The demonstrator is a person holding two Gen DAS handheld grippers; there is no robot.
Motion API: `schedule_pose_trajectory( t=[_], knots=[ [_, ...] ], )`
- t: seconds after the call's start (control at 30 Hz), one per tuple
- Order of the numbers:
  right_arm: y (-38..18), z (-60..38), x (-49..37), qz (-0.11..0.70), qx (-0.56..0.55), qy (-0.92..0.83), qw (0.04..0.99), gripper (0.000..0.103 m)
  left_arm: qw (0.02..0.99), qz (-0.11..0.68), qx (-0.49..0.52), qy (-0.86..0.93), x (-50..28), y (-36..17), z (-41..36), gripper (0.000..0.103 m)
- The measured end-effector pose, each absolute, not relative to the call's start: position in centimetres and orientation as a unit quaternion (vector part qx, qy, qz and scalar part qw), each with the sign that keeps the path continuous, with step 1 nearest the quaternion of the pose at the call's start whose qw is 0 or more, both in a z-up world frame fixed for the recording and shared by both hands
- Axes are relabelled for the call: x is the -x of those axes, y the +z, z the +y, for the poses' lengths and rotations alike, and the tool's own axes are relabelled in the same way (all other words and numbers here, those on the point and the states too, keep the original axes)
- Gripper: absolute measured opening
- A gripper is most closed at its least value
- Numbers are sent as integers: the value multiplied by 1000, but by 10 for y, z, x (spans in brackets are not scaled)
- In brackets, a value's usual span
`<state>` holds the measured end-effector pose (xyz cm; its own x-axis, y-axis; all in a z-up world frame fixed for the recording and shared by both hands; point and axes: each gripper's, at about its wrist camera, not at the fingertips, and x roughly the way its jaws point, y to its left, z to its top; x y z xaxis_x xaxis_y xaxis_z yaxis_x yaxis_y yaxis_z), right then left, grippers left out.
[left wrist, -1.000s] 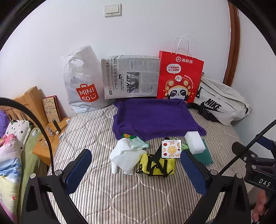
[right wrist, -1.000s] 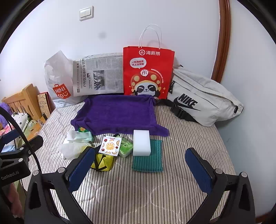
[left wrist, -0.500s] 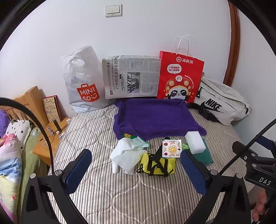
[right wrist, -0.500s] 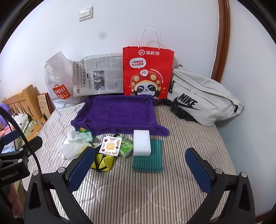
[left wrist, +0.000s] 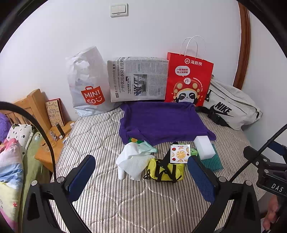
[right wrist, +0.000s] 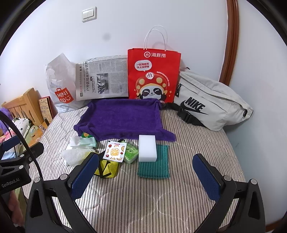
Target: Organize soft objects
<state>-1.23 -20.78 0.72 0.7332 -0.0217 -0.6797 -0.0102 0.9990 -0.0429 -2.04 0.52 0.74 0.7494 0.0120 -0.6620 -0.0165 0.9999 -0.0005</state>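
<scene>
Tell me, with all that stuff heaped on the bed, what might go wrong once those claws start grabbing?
The white sponge lies partly on the green cloth; lifting the cloth would likely tip it off. The fruit-print packet leans on the yellow mesh bag, so it may slide when the bag moves. The white tissue is crumpled against the bag and could get snagged along. Both the left gripper and right gripper are open, holding nothing.

I work in a home bedroom. A bed (left wrist: 107, 197) with a striped quilted cover fills the view. A wooden headboard (left wrist: 34, 105) and patterned bedding (left wrist: 10, 161) stand at the left. Shopping bags (right wrist: 152, 75), a folded newspaper (left wrist: 138, 78) and a sling bag (right wrist: 211, 100) lean against the white wall, below a light switch (left wrist: 119, 10).
</scene>
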Motion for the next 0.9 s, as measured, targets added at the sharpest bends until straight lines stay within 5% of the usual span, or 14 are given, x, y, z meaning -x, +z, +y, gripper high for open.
schedule_pose_trajectory(
  t=[0.63, 0.9],
  knots=[
    [4, -216, 7, 368, 4, 6, 930, 103, 935, 354, 3, -11, 10, 3, 13, 103],
    [-18, -228, -19, 393, -16, 8, 919, 103, 919, 392, 38, 14, -27, -42, 54, 103]
  ],
)
